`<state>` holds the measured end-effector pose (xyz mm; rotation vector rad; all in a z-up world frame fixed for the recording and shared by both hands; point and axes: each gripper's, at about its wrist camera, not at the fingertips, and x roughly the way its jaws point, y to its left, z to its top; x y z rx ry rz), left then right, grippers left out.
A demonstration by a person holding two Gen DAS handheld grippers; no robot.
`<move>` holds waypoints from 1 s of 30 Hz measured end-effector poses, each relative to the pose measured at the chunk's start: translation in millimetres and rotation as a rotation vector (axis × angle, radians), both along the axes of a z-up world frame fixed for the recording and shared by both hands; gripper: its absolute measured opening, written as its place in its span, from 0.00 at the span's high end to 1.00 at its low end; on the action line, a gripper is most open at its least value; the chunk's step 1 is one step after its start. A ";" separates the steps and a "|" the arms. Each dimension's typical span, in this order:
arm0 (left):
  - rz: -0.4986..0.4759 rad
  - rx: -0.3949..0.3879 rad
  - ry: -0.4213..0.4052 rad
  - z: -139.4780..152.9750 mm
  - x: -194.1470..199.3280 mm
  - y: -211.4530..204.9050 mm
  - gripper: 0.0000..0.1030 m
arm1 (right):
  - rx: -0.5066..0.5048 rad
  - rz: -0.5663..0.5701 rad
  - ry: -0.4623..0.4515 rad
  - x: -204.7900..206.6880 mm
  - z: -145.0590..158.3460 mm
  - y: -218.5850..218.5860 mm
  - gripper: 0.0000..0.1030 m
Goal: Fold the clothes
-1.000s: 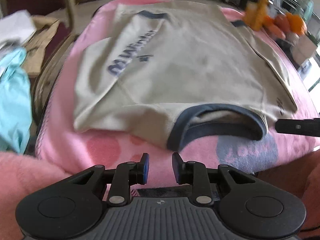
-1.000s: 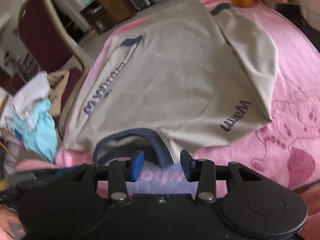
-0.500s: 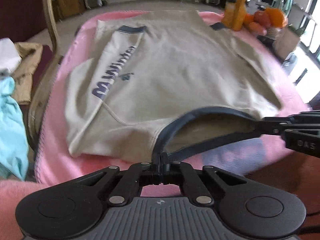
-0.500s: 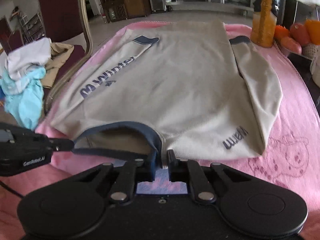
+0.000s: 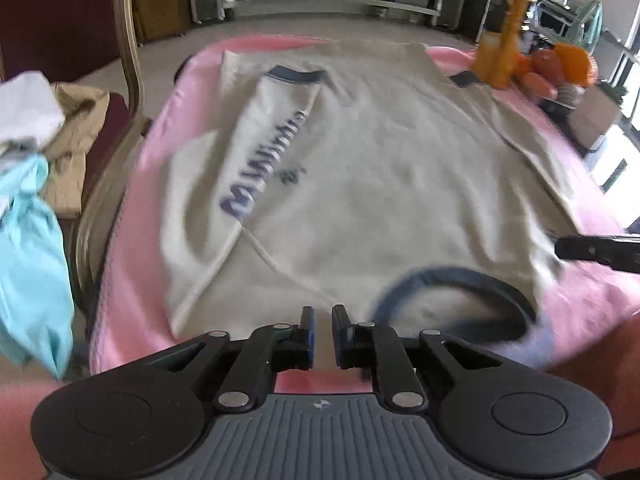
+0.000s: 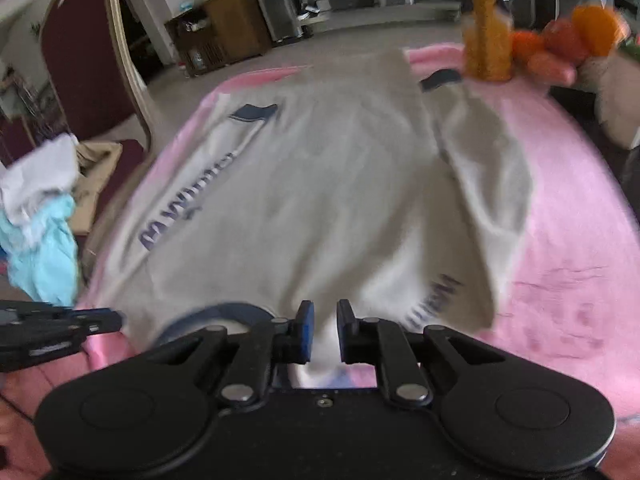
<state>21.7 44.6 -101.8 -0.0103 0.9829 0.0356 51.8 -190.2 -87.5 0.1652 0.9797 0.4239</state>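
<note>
A beige sweatshirt (image 5: 380, 184) with navy lettering and a navy collar (image 5: 456, 280) lies flat on a pink blanket (image 5: 132, 248), both sleeves folded in over the body. It also shows in the right wrist view (image 6: 320, 200). My left gripper (image 5: 322, 322) is open a little and empty, at the near hem left of the collar. My right gripper (image 6: 324, 316) is open a little and empty, over the near edge right of the collar (image 6: 224, 312). Each gripper shows in the other's view, the right one (image 5: 592, 250) and the left one (image 6: 60, 328).
A chair (image 5: 128, 56) at the left holds a pile of clothes, white, tan and light blue (image 5: 28, 240). An orange bottle (image 5: 504, 24) and fruit (image 5: 560, 60) stand at the far right corner. Shelves and cabinets line the back wall.
Both grippers were shut on the collar half a second ago. They have let it go, opened slightly and moved apart. The collar has dropped back onto the blanket.
</note>
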 end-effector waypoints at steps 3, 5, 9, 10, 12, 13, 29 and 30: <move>0.029 0.076 0.066 -26.0 22.4 8.6 0.89 | 0.082 -0.017 0.106 24.5 -29.9 4.2 0.86; 0.070 0.191 0.116 -36.2 22.4 14.6 0.84 | 0.079 -0.043 0.171 35.9 -48.1 2.3 0.87; 0.161 0.302 0.154 -36.3 11.8 34.4 0.91 | 0.040 -0.197 0.227 37.2 -47.8 -44.2 0.97; 0.178 0.265 0.151 -33.3 10.1 40.6 0.91 | 0.047 -0.234 0.209 34.7 -43.0 -54.2 0.94; 0.182 0.200 0.102 -21.2 3.1 44.6 0.91 | 0.061 -0.307 0.173 29.5 -33.4 -74.1 0.74; 0.175 0.175 0.066 -14.6 -1.8 44.1 0.91 | 0.068 -0.343 0.155 27.0 -28.6 -84.1 0.70; -0.173 0.167 0.048 -28.5 -10.5 -22.4 0.89 | -0.208 -0.516 0.027 44.2 -39.5 -90.8 0.97; -0.175 0.165 0.046 -28.5 -9.6 -21.0 0.88 | -0.203 -0.523 0.038 43.6 -39.6 -92.1 0.96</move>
